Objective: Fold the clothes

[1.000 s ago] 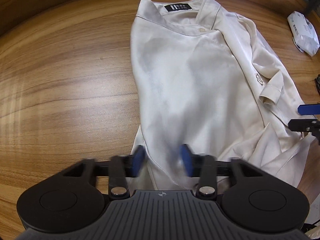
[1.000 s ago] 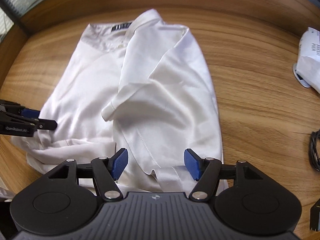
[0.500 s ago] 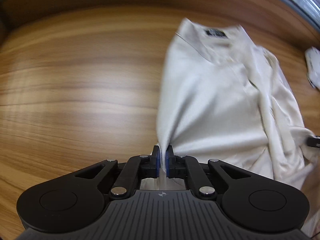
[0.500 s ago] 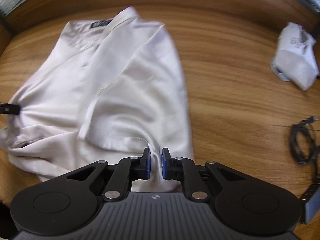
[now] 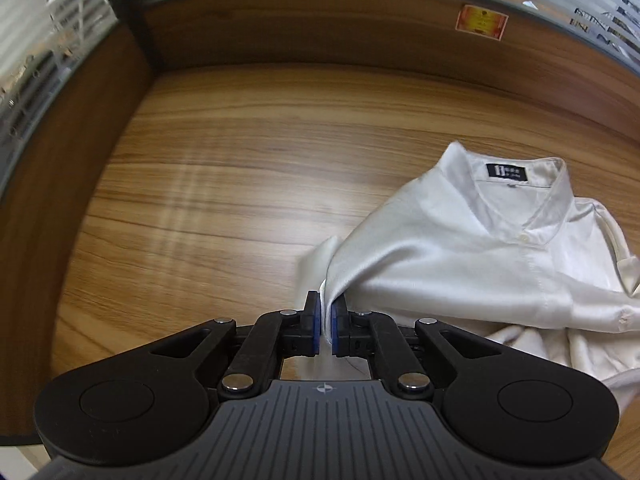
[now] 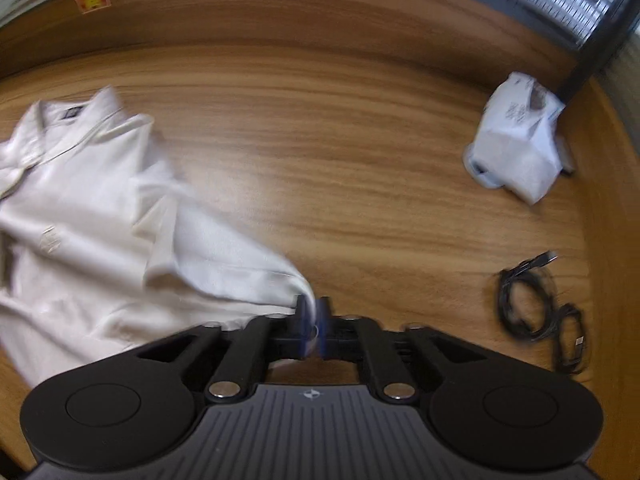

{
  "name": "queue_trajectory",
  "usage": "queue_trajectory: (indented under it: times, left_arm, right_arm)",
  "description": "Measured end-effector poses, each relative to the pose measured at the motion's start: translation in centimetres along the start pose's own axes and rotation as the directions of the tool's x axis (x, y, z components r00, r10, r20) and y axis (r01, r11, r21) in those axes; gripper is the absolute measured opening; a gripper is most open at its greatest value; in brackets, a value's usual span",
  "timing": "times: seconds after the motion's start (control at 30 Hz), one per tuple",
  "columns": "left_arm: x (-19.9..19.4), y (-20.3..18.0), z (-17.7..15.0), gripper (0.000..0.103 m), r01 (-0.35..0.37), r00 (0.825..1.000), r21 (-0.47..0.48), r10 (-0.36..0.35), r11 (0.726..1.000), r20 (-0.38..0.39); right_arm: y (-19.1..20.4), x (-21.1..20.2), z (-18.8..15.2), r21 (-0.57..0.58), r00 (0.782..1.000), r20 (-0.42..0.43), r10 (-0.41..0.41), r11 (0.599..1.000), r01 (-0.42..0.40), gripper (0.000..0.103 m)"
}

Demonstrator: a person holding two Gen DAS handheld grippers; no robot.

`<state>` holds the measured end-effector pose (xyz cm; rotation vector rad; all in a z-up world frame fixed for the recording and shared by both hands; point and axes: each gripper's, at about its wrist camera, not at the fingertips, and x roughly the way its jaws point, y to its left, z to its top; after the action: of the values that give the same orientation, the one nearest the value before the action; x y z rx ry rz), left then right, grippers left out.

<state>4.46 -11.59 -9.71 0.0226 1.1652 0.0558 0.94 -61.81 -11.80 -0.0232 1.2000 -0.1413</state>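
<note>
White shirt (image 5: 460, 256) between both tongs

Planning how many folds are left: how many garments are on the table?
1. A single white shirt lies on the wooden table, its bottom edge pinched by the left tool and the right tool. No others are visible beyond it.

I am looking at a brown wood-grain table (image 6: 360, 152) with a raised wooden back panel (image 5: 320, 28) at its far edge, carrying an orange-red sticker (image 5: 482, 22). A crumpled white plastic bag (image 6: 520, 140) is lying far right; a coiled black cable (image 6: 536, 304) is lying nearer.
</note>
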Motion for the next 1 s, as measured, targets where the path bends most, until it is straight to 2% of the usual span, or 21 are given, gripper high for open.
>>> queue_trajectory:
  times: [0.2,0.3,0.4,0.43,0.47,0.5,0.53,0.57,0.6,0.67,0.87,1.0]
  left_arm:
    - [-2.3,1.4,1.1,0.006,0.007,0.999,0.087,-0.011,0.996,0.050]
    - [-1.0,1.9,2.3,0.007,0.014,1.000,0.117,-0.016,0.993,0.017]
    - [0.1,2.2,3.2,0.017,0.044,0.999,0.132,-0.042,0.990,-0.018]
    - [0.1,2.2,3.2,0.026,0.050,0.999,0.133,-0.048,0.990,-0.020]
    - [0.0,2.2,3.3,0.031,0.056,0.998,0.137,-0.054,0.989,-0.019]
    - [-0.3,2.3,3.1,0.041,0.064,0.998,0.144,-0.063,0.987,-0.014]
    - [-0.5,2.3,3.0,0.047,0.072,0.997,0.152,-0.072,0.986,-0.009]
    - [-0.7,2.4,3.0,0.049,0.084,0.996,0.158,-0.085,0.984,-0.004]
    - [-0.8,2.6,3.2,0.051,0.100,0.995,0.162,-0.102,0.982,-0.001]
    - [-0.8,3.0,3.5,0.051,0.128,0.992,0.160,-0.129,0.979,-0.006]
    - [1.9,3.7,5.4,0.051,0.124,0.992,0.155,-0.118,0.980,-0.044]
    - [4.3,3.1,6.5,0.051,0.135,0.990,0.173,-0.125,0.976,-0.071]
  right_arm:
    - [-2.4,-1.9,2.9,0.029,0.995,0.056,-0.082,0.996,0.081,0.000]
    - [-3.5,-2.0,4.2,0.043,0.996,0.052,-0.074,0.996,0.072,0.000]
    - [-3.2,-1.8,4.9,0.041,0.999,0.043,-0.032,0.999,0.031,0.001]
    - [-3.0,-1.6,5.1,0.041,0.999,0.041,-0.015,0.999,0.013,0.001]
    - [-2.7,-1.4,5.3,0.042,0.999,0.039,0.003,0.999,-0.004,0.005]
    - [-2.2,-1.2,5.3,0.042,0.999,0.037,0.021,0.999,-0.022,0.015]
    - [-1.7,-0.9,5.3,0.041,0.999,0.037,0.035,0.998,-0.037,0.022]
    - [-1.2,-0.7,5.2,0.039,0.998,0.037,0.046,0.998,-0.048,0.036]
    - [-0.7,-0.5,5.2,0.037,0.998,0.037,0.057,0.998,-0.059,0.041]
    - [0.1,0.0,5.3,0.027,0.997,0.031,0.069,0.997,-0.070,0.043]
    - [2.3,2.1,6.2,0.009,0.996,0.004,0.088,0.996,-0.088,0.056]
    - [3.0,3.4,6.9,0.007,0.996,-0.009,0.089,0.996,-0.089,0.057]
